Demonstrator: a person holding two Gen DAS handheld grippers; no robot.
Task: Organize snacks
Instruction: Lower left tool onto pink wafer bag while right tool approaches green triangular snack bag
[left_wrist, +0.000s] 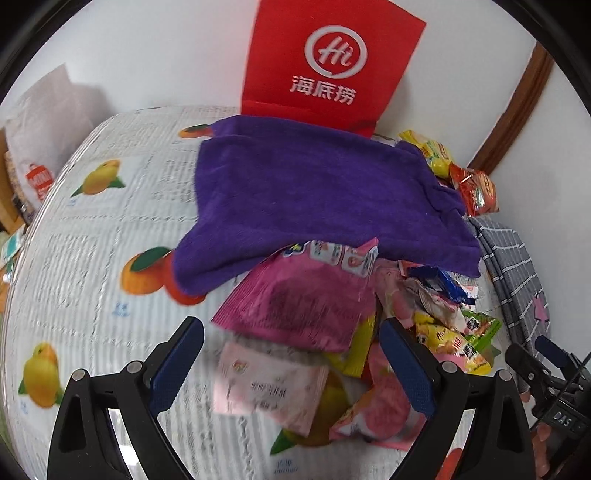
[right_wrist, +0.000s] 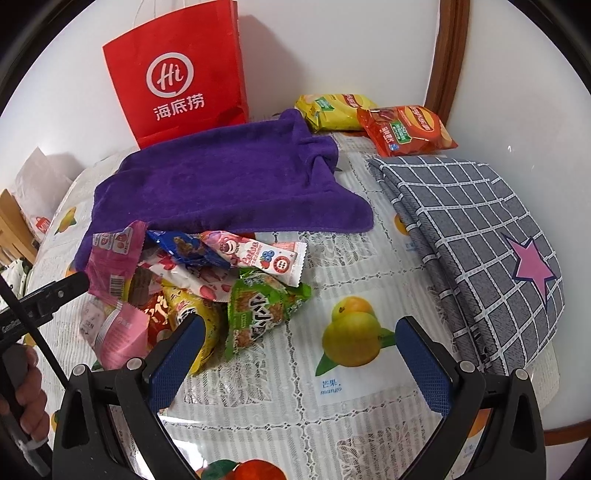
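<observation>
Broadly, sorted by view:

Left wrist view, claw: the left gripper (left_wrist: 291, 363) has its jaws spread wide apart with nothing between the pads; it hovers over the near edge of the snack pile (left_wrist: 369, 332).
Left wrist view, snacks: a large pink packet (left_wrist: 303, 302) lies on top, half tucked under the purple towel (left_wrist: 317, 195); a pale pink packet (left_wrist: 269, 387) sits directly below the open jaws. The picture is blurred here, so contact cannot be told.
Left wrist view, backdrop: the red paper bag (left_wrist: 332, 62) stands upright behind the towel, against the wall.

Right wrist view, claw: the right gripper (right_wrist: 299, 363) is also open and empty, above bare tablecloth (right_wrist: 258, 406) beside the pile.
Right wrist view, snacks: the green packet (right_wrist: 262, 314) and a white bar wrapper (right_wrist: 277, 262) lie at the pile's right edge; a yellow chip bag (right_wrist: 332, 110) and a red chip bag (right_wrist: 406, 129) lie well apart at the table's far side, near a folded grey checked cloth (right_wrist: 480, 229).

Progress: judged early. Most snacks lie heaped in a jumble, neither claw carries anything, and no sorted group shows.
Left to do: nearly everything, the heap first.
</observation>
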